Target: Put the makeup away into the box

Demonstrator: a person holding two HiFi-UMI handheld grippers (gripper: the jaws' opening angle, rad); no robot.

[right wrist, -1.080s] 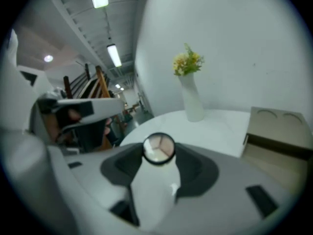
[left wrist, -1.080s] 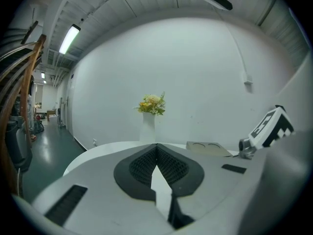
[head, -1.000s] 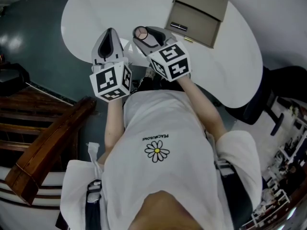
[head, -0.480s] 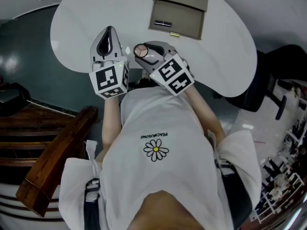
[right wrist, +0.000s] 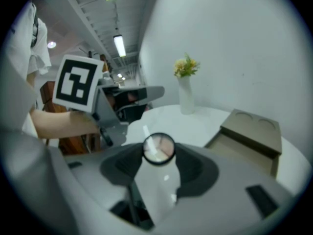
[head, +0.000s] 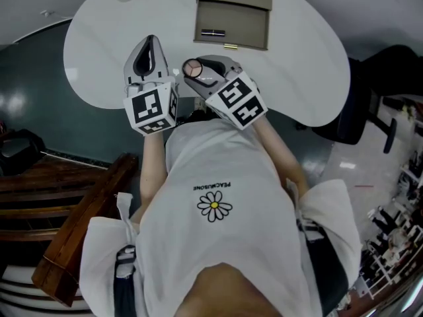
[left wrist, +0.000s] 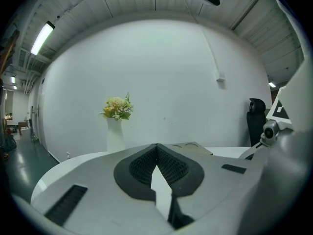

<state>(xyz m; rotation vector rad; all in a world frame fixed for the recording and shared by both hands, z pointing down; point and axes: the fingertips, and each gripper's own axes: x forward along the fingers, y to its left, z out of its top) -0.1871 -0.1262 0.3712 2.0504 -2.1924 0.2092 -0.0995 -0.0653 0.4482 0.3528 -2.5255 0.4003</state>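
A small round makeup compact (head: pixel 192 68) with a clear pinkish lid sits between the tips of my right gripper (head: pixel 198 71), which is shut on it. In the right gripper view the compact (right wrist: pixel 158 148) stands at the end of the right gripper (right wrist: pixel 157 156). The tan box (head: pixel 232 18) lies open on the white table (head: pixel 132 25) beyond both grippers, with a dark slim makeup item (head: pixel 213 33) inside. The box (right wrist: pixel 252 131) shows ahead and to the right of the compact. My left gripper (head: pixel 149 46) hovers beside the right one, shut and holding nothing (left wrist: pixel 156 148).
A white vase of flowers (left wrist: pixel 117 126) stands at the table's far side, also in the right gripper view as the vase (right wrist: pixel 186 94). A black office chair (head: pixel 370 111) is at the table's right. Wooden steps (head: pixel 73 223) lie at the lower left.
Both grippers have drifted a little forward over the table's near edge, toward the box. The compact stays in the right gripper, and the left gripper has rolled slightly.
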